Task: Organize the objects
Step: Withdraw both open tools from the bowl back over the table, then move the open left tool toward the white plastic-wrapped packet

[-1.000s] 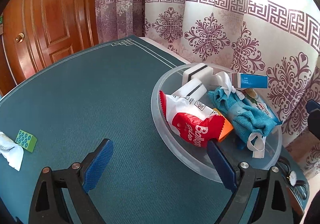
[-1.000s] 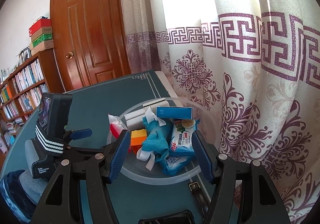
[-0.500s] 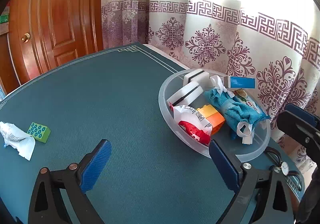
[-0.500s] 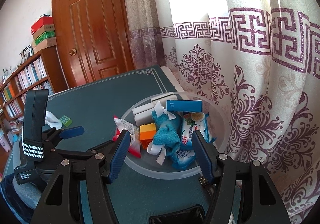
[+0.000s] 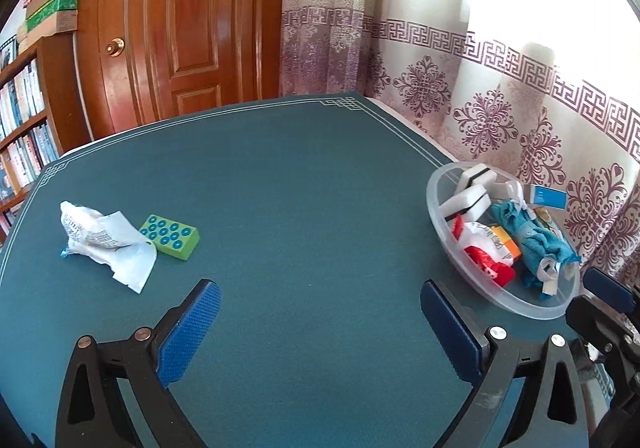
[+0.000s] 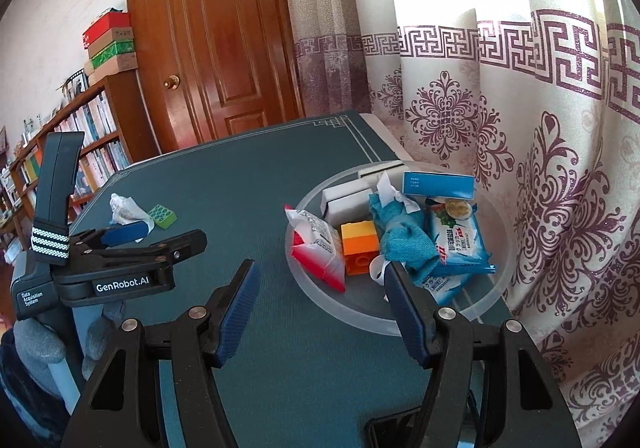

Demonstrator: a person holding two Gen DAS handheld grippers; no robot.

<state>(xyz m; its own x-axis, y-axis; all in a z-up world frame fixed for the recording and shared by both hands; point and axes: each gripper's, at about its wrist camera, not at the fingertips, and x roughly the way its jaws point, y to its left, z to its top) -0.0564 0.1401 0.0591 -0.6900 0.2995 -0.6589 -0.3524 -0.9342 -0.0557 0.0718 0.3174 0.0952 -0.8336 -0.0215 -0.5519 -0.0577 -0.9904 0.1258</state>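
Left wrist view: the left gripper (image 5: 320, 328) is opening its fingers, empty, over the surface (image 5: 300, 188); approach the green brick (image 5: 170, 237) square-on, clear of the white wrapper (image 5: 106, 248). Right wrist view: the right gripper (image 6: 320, 308) waits, fingers apart and empty, beside the clear bowl (image 6: 352, 312).

A lived-in room of a home, used as a study or sitting room. A panelled wooden door (image 6: 224, 36) with a brass knob (image 6: 171, 81) stands behind the far edge of a table (image 5: 304, 208) covered in a teal cloth with a white key-pattern border. Along the table's right edge hang cream curtains (image 6: 500, 96) printed with purple flourishes, with daylight coming through them. To the left of the door a wooden bookshelf (image 6: 80, 140) is packed with books, and cardboard boxes (image 6: 110, 44) are stacked on top of it.
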